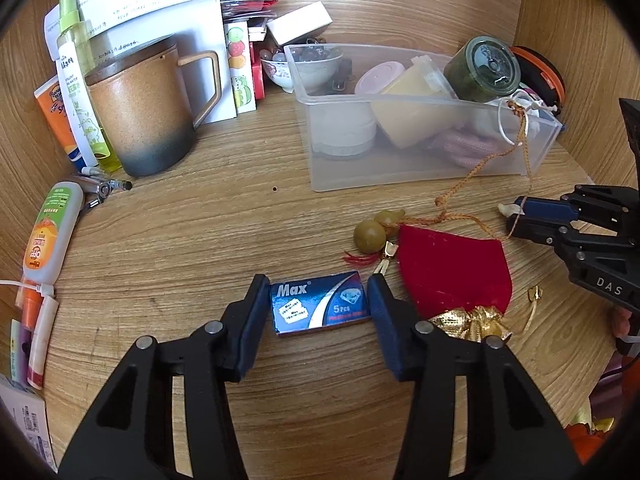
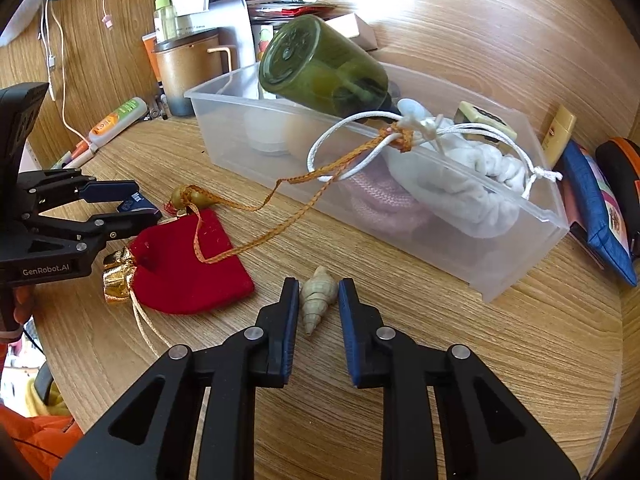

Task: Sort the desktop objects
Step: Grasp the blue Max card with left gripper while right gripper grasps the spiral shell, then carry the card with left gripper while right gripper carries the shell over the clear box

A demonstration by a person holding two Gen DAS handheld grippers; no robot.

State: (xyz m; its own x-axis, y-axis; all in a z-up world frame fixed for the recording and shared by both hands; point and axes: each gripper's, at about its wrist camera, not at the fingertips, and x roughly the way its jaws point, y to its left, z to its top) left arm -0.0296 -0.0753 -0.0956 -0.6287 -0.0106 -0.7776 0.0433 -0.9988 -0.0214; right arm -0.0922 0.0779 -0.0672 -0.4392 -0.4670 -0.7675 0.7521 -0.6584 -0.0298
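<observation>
Presently, findings are as follows, all positions referred to the clear plastic bin (image 1: 420,168).

Left gripper (image 1: 318,300): jaws drawn in against both ends of the blue blade box (image 1: 320,307), which lies flat on the desk (image 1: 200,240) in front of the bin. Contact appears made on both sides, though the left pad's seating is hard to confirm through the lens distortion.

Right gripper (image 2: 319,294): closed on the spiral shell (image 2: 317,300), in front of the bin's near corner, tip pointing back at the camera.

Red pouch (image 2: 188,264): flat on the desk in front of the bin, between the two grippers, touching neither.

Orange cord (image 2: 280,188): runs from the bin's rim, across the pouch, to the gourd charm (image 1: 376,232).

Risk, box: it is thin and held by its ends; it could pivot or slip out when lifted.

Risk, shell: tapered and smooth, so it may squirt forward from the pads.

Risk, cord: a carry toward the bin could snag it and drag the charm or the white drawstring bag (image 2: 460,184).

Left view only: the box label, the mug (image 1: 148,116), the gourd charm in full.

Right view only: the shell in full, the cord knotted to the bag's string, the green bottle (image 2: 320,68) lying tilted on the bin.
</observation>
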